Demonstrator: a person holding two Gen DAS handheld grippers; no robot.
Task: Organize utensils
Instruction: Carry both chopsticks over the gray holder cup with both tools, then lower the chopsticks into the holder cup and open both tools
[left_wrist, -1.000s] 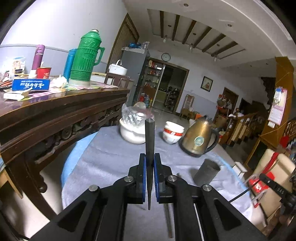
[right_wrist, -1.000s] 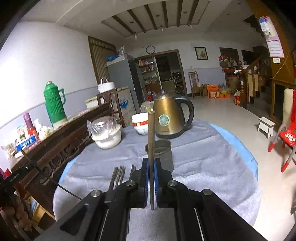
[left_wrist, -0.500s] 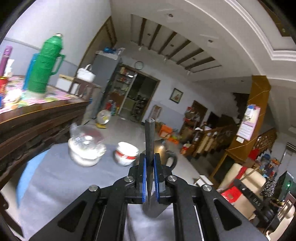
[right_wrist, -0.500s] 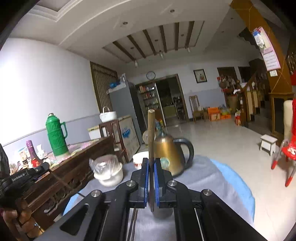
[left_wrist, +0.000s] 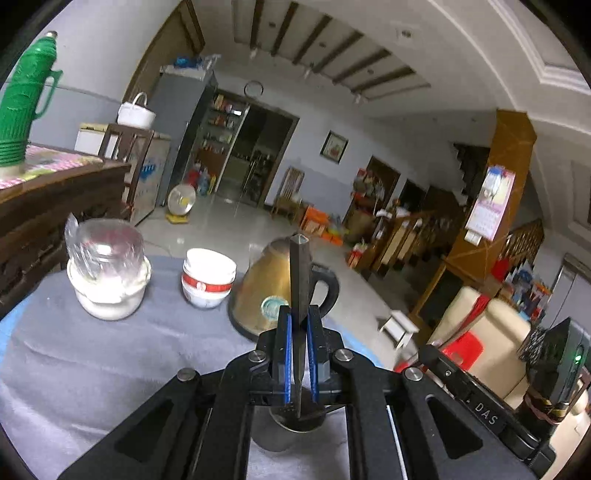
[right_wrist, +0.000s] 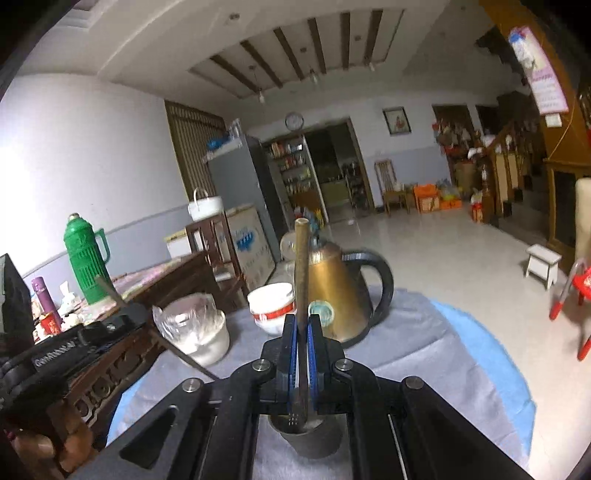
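**Both utensils now poised over the cup**

A second ago the left hand-held gripper (left_wrist: 299, 354) faced the sideboard, with the metal cup (left_wrist: 295, 432) standing off to its right; the view has since swung right, so the green flask (left_wrist: 22, 99) sits at the far left edge and the cup lies directly beneath the jaws. The right hand-held gripper (right_wrist: 302, 360) has likewise come forward over the cup (right_wrist: 310, 435), which a second ago stood ahead of it on the cloth, and the forks seen lying on the cloth then are out of sight.

From the left: a white bowl under crinkled clear plastic (left_wrist: 107, 273), a stack of white bowls with a red band (left_wrist: 207, 273), then a conical brass-coloured kettle (left_wrist: 266, 288) with a black loop handle, all on a soft grey cloth over the round table (left_wrist: 92, 354).

The left gripper's blue pads are pinched on a dark, flat-sided metal handle (left_wrist: 299, 280) standing upright, its lower end tapering down to the cup's mouth. The right gripper's pads are pinched on a slim, round, brownish rod (right_wrist: 302, 280), also upright, its lower end at the cup's rim; small tines show inside the cup. The cup is a plain dull grey cylinder.
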